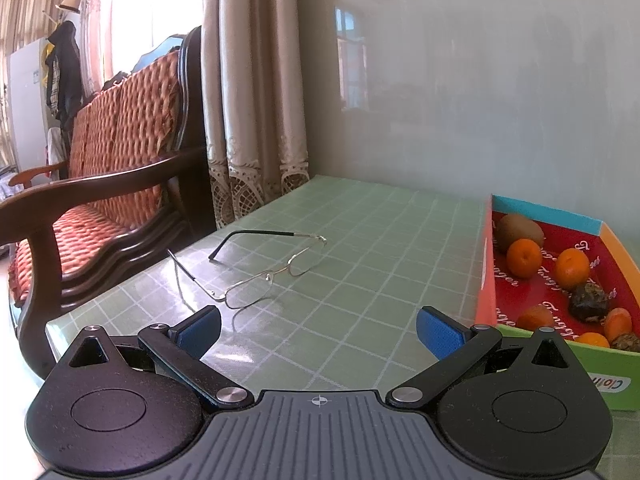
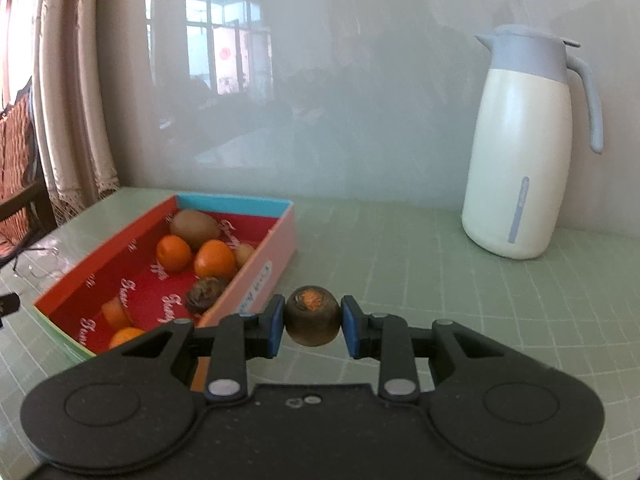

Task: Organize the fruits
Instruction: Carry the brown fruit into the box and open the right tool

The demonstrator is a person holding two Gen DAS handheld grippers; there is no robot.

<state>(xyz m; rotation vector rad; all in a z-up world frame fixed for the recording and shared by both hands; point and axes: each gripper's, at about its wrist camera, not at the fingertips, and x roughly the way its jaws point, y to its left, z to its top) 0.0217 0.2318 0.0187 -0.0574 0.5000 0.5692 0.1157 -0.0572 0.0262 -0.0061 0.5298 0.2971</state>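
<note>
My right gripper (image 2: pixel 313 322) is shut on a small dark brown round fruit (image 2: pixel 313 320) with an orange spot on top, held above the green table just right of the box. The shallow box (image 2: pixel 264 254) has a red inside and holds a kiwi (image 2: pixel 194 222), two oranges (image 2: pixel 214 258), a dark wrinkled fruit (image 2: pixel 205 294) and several more orange pieces. In the left wrist view the same box (image 1: pixel 486 280) lies at the right, with the kiwi (image 1: pixel 519 231) at its far end. My left gripper (image 1: pixel 318 330) hovers open over the table, nothing between its blue pads.
Wire-framed glasses (image 1: pixel 260 276) lie on the green grid tablecloth ahead of the left gripper. A tall white and grey thermos jug (image 2: pixel 524 148) stands at the back right by the wall. A wooden armchair (image 1: pixel 108 184) with an orange cushion sits beyond the table's left edge.
</note>
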